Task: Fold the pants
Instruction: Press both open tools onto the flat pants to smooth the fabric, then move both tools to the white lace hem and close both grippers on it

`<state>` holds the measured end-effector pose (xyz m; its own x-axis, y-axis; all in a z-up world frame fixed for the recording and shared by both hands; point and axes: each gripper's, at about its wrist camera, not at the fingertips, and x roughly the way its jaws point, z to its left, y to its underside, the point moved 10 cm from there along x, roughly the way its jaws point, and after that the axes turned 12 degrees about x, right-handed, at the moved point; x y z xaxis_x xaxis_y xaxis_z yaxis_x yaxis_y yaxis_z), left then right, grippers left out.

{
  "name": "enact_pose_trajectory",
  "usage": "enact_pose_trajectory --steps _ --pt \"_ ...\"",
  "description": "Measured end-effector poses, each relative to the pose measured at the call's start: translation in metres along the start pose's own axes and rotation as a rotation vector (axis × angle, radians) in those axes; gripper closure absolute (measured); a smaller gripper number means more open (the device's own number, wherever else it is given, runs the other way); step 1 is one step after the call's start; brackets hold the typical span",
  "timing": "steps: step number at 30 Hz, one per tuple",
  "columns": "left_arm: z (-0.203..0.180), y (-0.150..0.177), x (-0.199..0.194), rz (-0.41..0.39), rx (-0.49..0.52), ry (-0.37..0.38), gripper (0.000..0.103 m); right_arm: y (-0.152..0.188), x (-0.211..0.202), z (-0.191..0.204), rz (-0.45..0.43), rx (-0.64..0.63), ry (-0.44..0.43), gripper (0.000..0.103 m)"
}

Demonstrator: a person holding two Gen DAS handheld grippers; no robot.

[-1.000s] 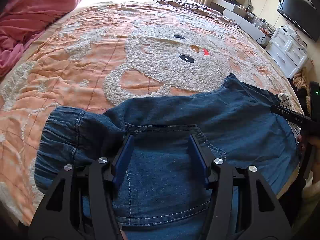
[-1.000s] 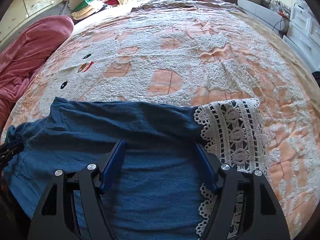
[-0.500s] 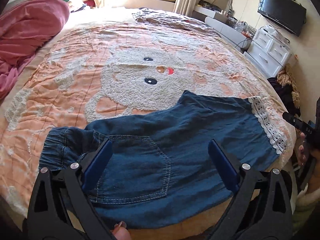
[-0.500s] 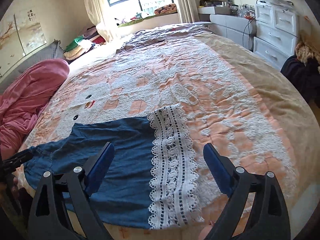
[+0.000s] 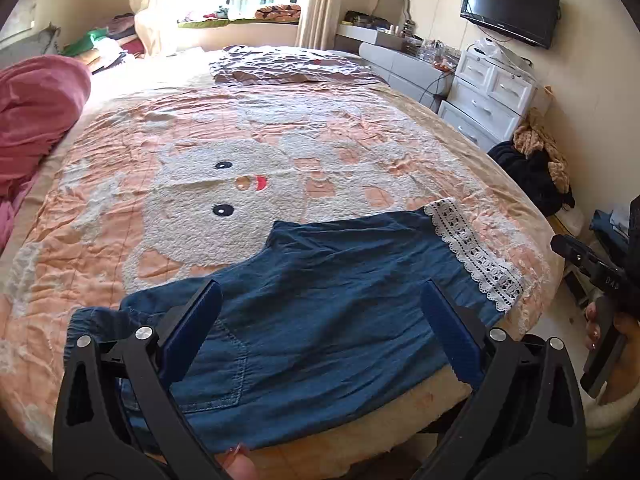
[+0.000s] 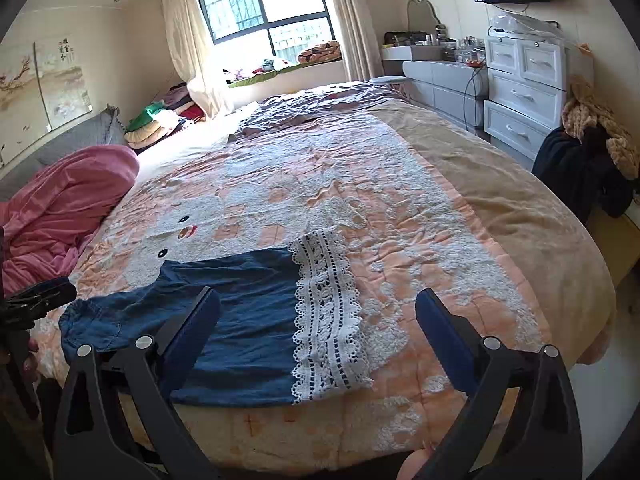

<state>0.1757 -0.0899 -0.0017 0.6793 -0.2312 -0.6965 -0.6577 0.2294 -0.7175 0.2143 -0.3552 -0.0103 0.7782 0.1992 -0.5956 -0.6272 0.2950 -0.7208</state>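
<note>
— While both my grippers hang above the bed's near edge, what is between the jaws?

— Nothing. My left gripper (image 5: 320,336) stands wide and empty. My right gripper (image 6: 318,336) is opening, also empty. The denim pants (image 5: 320,300) lie flat on the bedspread (image 5: 200,128) beyond and below both, lace hem (image 6: 324,312) ahead of my right jaws.

— What could go wrong?

— I judge the near edge overhangs; a careless pinch there could drag the fold apart or slide it off.

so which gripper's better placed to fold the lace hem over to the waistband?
Right. The right gripper, open, faces the lace hem directly. The left gripper, also open, sits over the pocket end of the pants, far from the hem.
</note>
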Motion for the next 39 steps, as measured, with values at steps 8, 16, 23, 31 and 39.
enact_pose_trajectory --steps 8,16,23,31,39 --pt "-0.054 -0.024 0.011 -0.002 0.139 0.025 0.010 0.017 -0.019 -0.027 0.007 0.062 0.009 0.005" --pt "-0.104 -0.028 0.039 0.026 0.236 0.076 0.010 0.039 -0.009 -0.029 0.050 0.060 -0.006 0.005" --pt "-0.121 -0.028 0.072 0.063 0.259 0.101 0.010 0.057 0.013 -0.024 0.102 0.032 -0.008 0.005" --pt "-0.127 -0.037 0.112 0.098 0.290 0.134 0.010 0.072 0.032 -0.022 0.141 0.047 -0.024 0.005" --pt "-0.140 -0.057 0.172 0.145 0.334 0.229 0.010 0.086 0.042 -0.029 0.185 0.136 -0.061 0.005"
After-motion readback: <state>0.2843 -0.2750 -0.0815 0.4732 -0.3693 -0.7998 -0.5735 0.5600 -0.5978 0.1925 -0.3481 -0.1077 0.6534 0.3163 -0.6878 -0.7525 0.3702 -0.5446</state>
